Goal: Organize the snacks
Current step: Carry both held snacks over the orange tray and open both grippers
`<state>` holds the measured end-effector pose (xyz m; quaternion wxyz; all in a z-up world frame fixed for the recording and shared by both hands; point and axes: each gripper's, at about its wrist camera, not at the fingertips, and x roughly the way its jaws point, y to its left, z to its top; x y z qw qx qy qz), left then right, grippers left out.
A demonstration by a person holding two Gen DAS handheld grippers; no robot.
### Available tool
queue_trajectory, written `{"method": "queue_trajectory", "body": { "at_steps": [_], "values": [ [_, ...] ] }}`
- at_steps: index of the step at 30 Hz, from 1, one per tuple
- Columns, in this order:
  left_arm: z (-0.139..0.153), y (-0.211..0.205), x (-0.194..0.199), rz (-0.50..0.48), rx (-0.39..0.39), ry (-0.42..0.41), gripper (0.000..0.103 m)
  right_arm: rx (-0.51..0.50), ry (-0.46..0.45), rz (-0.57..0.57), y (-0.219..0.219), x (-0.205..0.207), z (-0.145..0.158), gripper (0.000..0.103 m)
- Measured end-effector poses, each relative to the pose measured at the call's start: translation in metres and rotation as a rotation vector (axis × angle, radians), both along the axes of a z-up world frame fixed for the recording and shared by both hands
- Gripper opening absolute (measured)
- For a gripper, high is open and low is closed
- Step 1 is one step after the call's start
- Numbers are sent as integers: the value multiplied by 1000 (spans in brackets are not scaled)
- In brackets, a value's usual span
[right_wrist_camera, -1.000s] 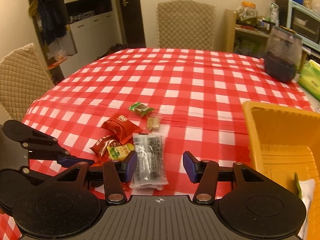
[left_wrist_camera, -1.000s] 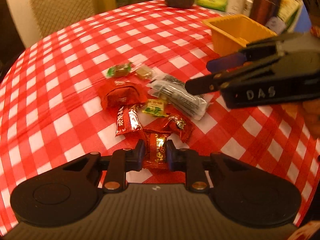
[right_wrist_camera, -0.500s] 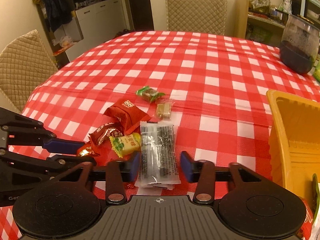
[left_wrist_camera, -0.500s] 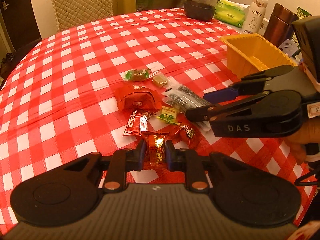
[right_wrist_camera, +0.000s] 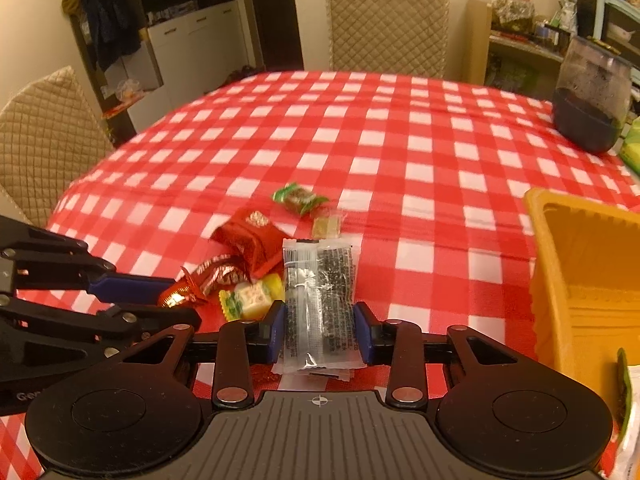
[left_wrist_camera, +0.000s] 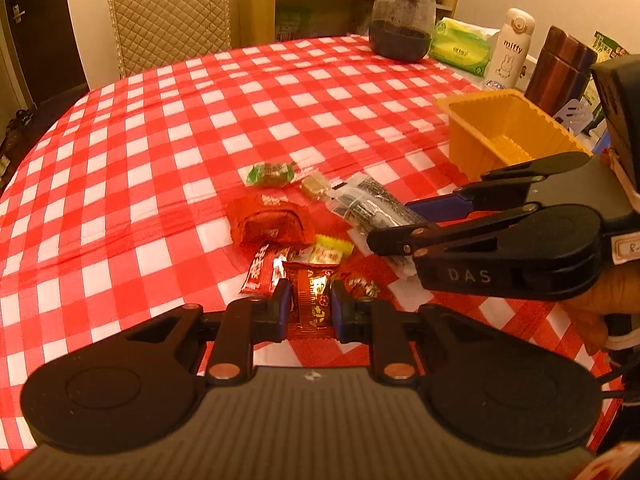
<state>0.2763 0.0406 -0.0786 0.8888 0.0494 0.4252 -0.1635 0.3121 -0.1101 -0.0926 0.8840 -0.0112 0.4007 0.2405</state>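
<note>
The worktop [left_wrist_camera: 280, 92], covered in a red-and-white check cloth, was seen to carry a yellow bin [left_wrist_camera: 508, 136] at its right side and a loose heap of wrapped snacks near the middle. A dark jar [left_wrist_camera: 401, 24] was stood far back, well apart from the heap. The left tool [left_wrist_camera: 309, 304] was pinched on a small red candy [left_wrist_camera: 314, 296], its pads pressed to the wrapper's two long edges. The right tool [right_wrist_camera: 319, 332] was closed around a clear packet [right_wrist_camera: 319, 300] of dark contents, the pads touching or nearly touching its sides; whether real pressure was applied could not be told. A larger red pack [left_wrist_camera: 269, 226] lay just beyond, with a yellow sweet [right_wrist_camera: 253, 295] and a crinkled red bar [left_wrist_camera: 262, 268] beside it, and a green sweet [right_wrist_camera: 299, 198] and a tiny clear-wrapped sweet [right_wrist_camera: 327, 225] farther off. All of these were judged light and soft, with slick film wrappers liable to slip or crumple. The packet was judged best held across its middle, where the contents give some stiffness, rather than at the flat sealed ends. The candy was judged best held across its filled body.
</note>
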Motion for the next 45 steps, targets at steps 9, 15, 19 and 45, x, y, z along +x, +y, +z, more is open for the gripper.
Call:
{"method": "queue_trajectory", "body": {
  "at_steps": [9,15,19,45],
  "values": [
    [20,-12,0,19,-55,-56,19,62,-52,-81,-28,-12,28,37],
    [34,-28,5,26,-121,-78,19,58,-91,-150,-50,-20,45,37],
    [44,-43,6,22,-154,-95,19,75,-98,-197,-68,-23,53,37],
    [47,-155,1,-140,-246,-76,19,18,-82,-523,-195,-73,59,37]
  ]
}}
